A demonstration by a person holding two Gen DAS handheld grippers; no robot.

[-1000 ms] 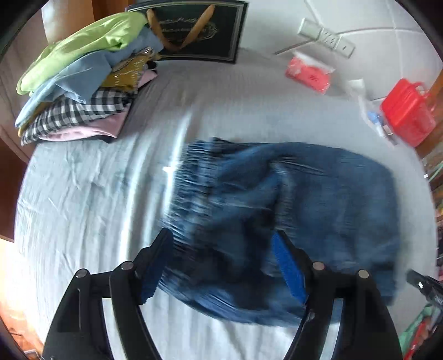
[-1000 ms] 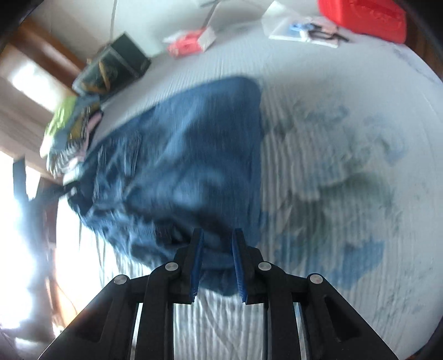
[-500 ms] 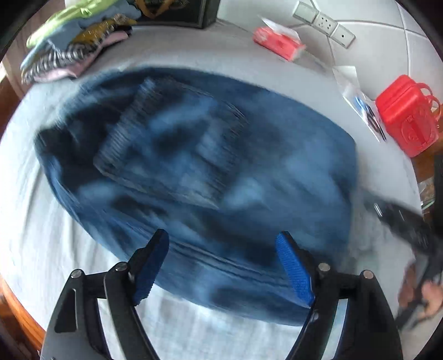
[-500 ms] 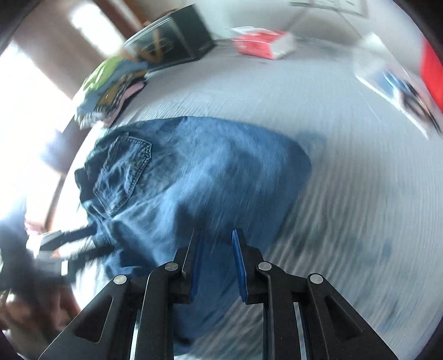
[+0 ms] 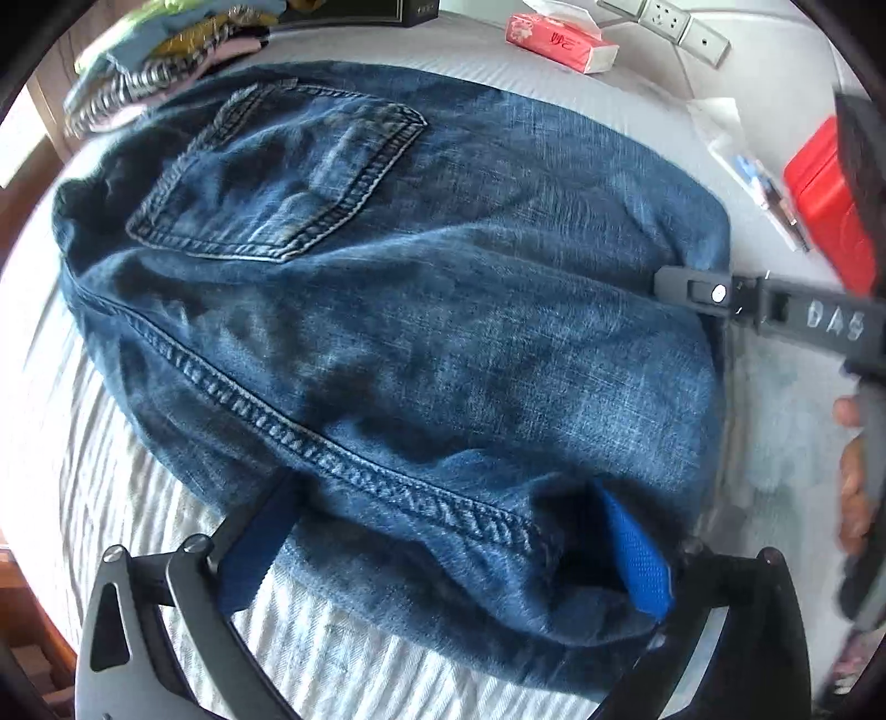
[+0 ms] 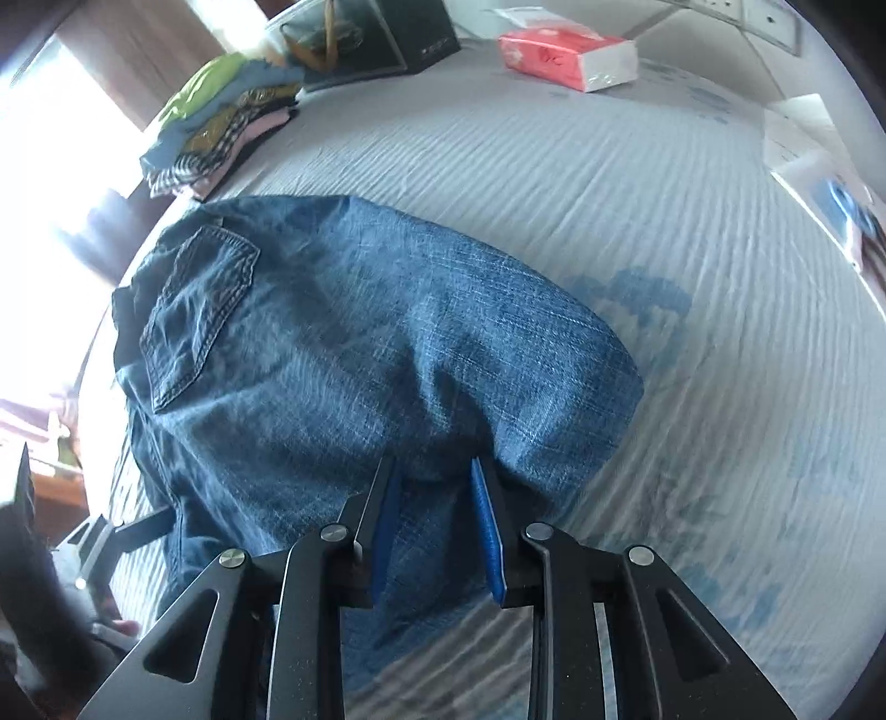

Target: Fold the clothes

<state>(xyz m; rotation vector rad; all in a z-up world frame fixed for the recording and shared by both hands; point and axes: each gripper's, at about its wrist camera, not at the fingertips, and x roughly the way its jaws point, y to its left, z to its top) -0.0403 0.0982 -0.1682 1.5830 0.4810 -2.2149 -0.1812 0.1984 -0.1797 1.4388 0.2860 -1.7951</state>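
Note:
Folded blue jeans [image 5: 415, 304] lie on the white ribbed sheet [image 6: 637, 232], back pocket [image 5: 277, 183] facing up at the far left. My left gripper [image 5: 443, 554] straddles the near seam edge of the jeans. Its jaws are opening wide and the pads stand clear of the denim. My right gripper [image 6: 434, 498] is at the folded end of the jeans [image 6: 360, 343]. A ridge of denim still sits between its narrow jaws, which are starting to open. In the left wrist view a right-gripper finger [image 5: 686, 288] rests on the jeans' right edge.
A stack of folded clothes [image 6: 221, 122] sits at the far left corner beside a black box [image 6: 376, 39]. A pink tissue pack [image 5: 559, 39], a plastic bag [image 5: 742, 160] and a red container [image 5: 825, 205] lie along the far and right sides. A hand [image 5: 853, 482] holds the right gripper.
The jeans swung down and now lie flat on the sheet, pocket up. Both grippers came lower and closer to the cloth. The left jaws have spread wider.

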